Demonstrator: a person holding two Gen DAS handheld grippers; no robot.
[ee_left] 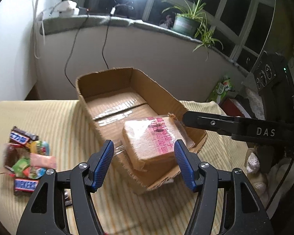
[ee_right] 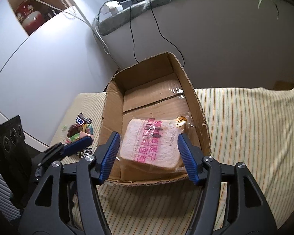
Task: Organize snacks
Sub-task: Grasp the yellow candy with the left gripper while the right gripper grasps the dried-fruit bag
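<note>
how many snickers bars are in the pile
2 that show: one Snickers at the pile's far end, one Snickers at its near end, both on the cloth. Others may be hidden.

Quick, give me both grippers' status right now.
Left gripper: open, holding nothing.
Right gripper: open, empty; the bagged bread lies in the cardboard box beyond it.

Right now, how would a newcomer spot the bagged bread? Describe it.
Find the open cardboard box on the striped yellow cloth. At its near end lies the bagged bread, a pale square loaf in clear plastic with pink lettering. It is the only thing in the box; the small, colourful candy pile sits outside on the cloth.
</note>
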